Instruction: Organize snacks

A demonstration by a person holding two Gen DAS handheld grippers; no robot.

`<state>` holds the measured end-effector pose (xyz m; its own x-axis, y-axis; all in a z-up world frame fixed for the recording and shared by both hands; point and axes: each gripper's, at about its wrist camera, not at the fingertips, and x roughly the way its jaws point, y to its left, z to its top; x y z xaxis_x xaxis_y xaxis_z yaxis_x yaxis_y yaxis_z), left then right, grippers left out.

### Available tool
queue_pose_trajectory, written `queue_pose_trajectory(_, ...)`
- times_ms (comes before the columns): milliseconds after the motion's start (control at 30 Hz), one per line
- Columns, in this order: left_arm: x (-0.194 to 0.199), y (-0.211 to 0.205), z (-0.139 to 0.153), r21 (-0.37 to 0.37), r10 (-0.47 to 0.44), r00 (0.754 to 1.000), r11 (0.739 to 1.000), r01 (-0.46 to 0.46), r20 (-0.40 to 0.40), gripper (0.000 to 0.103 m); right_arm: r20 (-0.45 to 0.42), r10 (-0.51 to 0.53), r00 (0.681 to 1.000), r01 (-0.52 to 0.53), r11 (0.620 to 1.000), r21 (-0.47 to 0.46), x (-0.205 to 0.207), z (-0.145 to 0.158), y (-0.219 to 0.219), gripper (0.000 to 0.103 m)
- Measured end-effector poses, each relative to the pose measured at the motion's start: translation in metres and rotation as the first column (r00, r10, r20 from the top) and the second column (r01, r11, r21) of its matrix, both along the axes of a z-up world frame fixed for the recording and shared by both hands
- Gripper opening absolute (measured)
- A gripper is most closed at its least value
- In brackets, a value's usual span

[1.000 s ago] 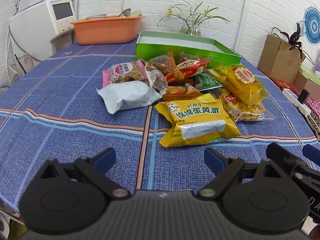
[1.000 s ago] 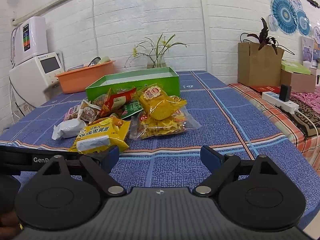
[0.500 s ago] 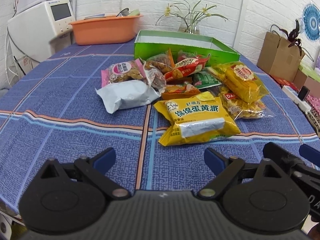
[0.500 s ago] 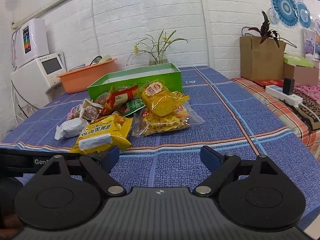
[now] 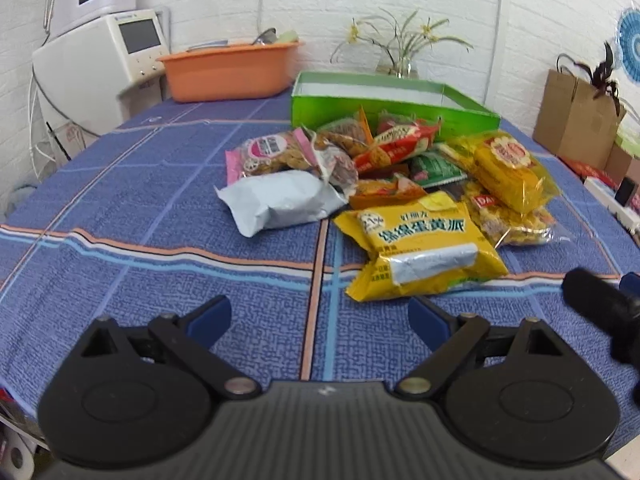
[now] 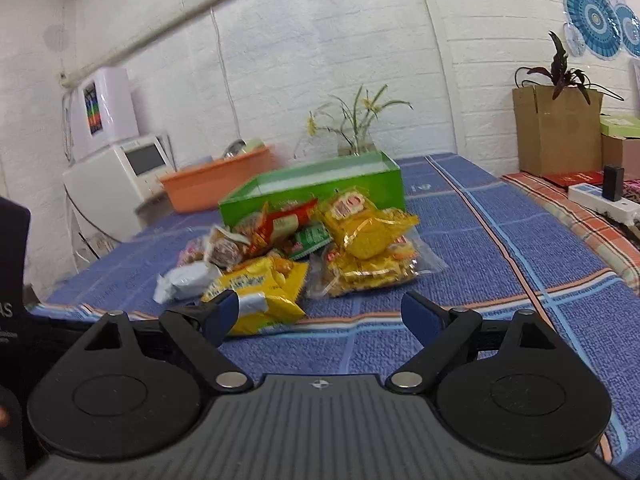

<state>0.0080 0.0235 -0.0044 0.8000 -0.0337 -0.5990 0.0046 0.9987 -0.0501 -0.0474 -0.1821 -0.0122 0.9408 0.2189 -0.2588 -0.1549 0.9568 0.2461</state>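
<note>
Snacks (image 5: 384,184) beyond both gaping claws

A white-painted brick wall (image 6: 320,40) backs a table draped in blue patterned cloth (image 5: 140,200); at ten o'clock, a white screened appliance (image 5: 100,64); at two o'clock, brown cardboard box (image 6: 558,128).

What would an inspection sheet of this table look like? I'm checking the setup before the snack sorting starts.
Surface: blue patterned tablecloth, flat.
Job's things: snack packets piled in front of the green box, whose visible part is empty; yellow packet nearest, white packet to its left.
Clutter: orange basin, flower vase behind.
Grippers: left gripper and right gripper both have jaws open, holding nothing.
Cables: power strip at right edge.
Surroundings: white brick wall, white appliance, cardboard box with plant.
</note>
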Motion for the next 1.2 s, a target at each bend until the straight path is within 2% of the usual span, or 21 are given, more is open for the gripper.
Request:
queue_pose_trajectory(67,-0.002,0.005,0.0,-0.048,-0.008,1.0,0.999,0.008,0.004,0.09,0.02,0.018,1.0,-0.019,0.998,0.068,0.001,0.001,-0.007,0.103)
queue_pose_trajectory(133,0.002,0.007,0.0,-0.067,-0.04,0.999,0.997,0.039,-0.017,0.09,-0.017,0.06,0.998,-0.058,0.993,0.103,0.009,0.002,-0.01,0.103)
queue_pose_trajectory(200,0.007,0.008,-0.001,-0.053,-0.066,0.998,0.996,0.065,-0.02,0.09,-0.065,0.09,0.994,-0.08,0.987,0.142,0.019,0.003,-0.013,0.103)
queue_pose_trajectory(300,0.01,0.01,0.001,-0.01,-0.071,0.997,0.997,0.071,0.016,0.09,-0.11,0.129,0.985,-0.104,0.973,0.207,0.033,0.003,-0.017,0.103)
queue_pose_trajectory(367,0.015,0.012,0.002,-0.014,-0.093,0.995,0.996,0.093,0.021,0.09,-0.136,0.149,0.979,-0.112,0.962,0.249,0.044,0.001,-0.02,0.103)
queue_pose_trajectory(467,0.033,0.017,-0.002,-0.109,-0.141,0.989,0.985,0.136,-0.04,0.09,-0.173,0.186,0.967,-0.123,0.939,0.32,0.064,-0.002,-0.021,0.103)
queue_pose_trajectory(533,0.046,0.019,-0.006,-0.187,-0.183,0.979,0.969,0.164,-0.089,0.09,-0.218,0.225,0.95,-0.132,0.918,0.373,0.08,-0.007,-0.02,0.103)
queue_pose_trajectory(600,0.05,0.018,-0.005,-0.212,-0.193,0.979,0.962,0.174,-0.07,0.09,-0.265,0.259,0.929,-0.128,0.895,0.427,0.095,-0.014,-0.018,0.103)
queue_pose_trajectory(667,0.056,0.018,-0.007,-0.274,-0.237,0.969,0.938,0.212,-0.063,0.09,-0.312,0.284,0.907,-0.112,0.874,0.472,0.107,-0.021,-0.016,0.103)
queue_pose_trajectory(700,0.058,0.019,-0.009,-0.299,-0.254,0.966,0.927,0.228,-0.051,0.09,-0.306,0.304,0.902,-0.125,0.864,0.488,0.11,-0.023,-0.014,0.103)
queue_pose_trajectory(800,0.064,0.018,-0.011,-0.349,-0.291,0.957,0.899,0.266,-0.019,0.089,-0.327,0.335,0.884,-0.158,0.871,0.465,0.116,-0.02,-0.004,0.103)
queue_pose_trajectory(833,0.065,0.017,-0.01,-0.333,-0.308,0.951,0.899,0.285,-0.019,0.085,-0.338,0.355,0.872,-0.171,0.866,0.469,0.118,-0.021,-0.002,0.089)
queue_pose_trajectory(900,0.06,0.009,-0.01,-0.278,-0.353,0.936,0.899,0.338,-0.002,0.065,-0.35,0.371,0.86,-0.18,0.863,0.471,0.121,-0.021,0.001,0.061)
queue_pose_trajectory(933,0.057,0.008,-0.01,-0.275,-0.36,0.933,0.897,0.347,0.003,0.053,-0.347,0.365,0.864,-0.191,0.875,0.446,0.119,-0.02,0.005,0.056)
queue_pose_trajectory(1000,0.053,0.009,-0.008,-0.265,-0.369,0.929,0.895,0.358,0.011,0.047,-0.327,0.337,0.883,-0.205,0.904,0.376,0.11,-0.014,0.012,0.053)
queue_pose_trajectory(1100,0.051,0.018,-0.003,-0.307,-0.383,0.923,0.876,0.371,0.022,0.046,-0.289,0.318,0.903,-0.225,0.923,0.312,0.093,0.0,0.019,0.051)
queue_pose_trajectory(1200,0.044,0.023,0.013,-0.28,-0.397,0.915,0.872,0.401,0.073,0.046,-0.245,0.324,0.914,-0.255,0.927,0.273,0.085,0.018,0.021,0.05)
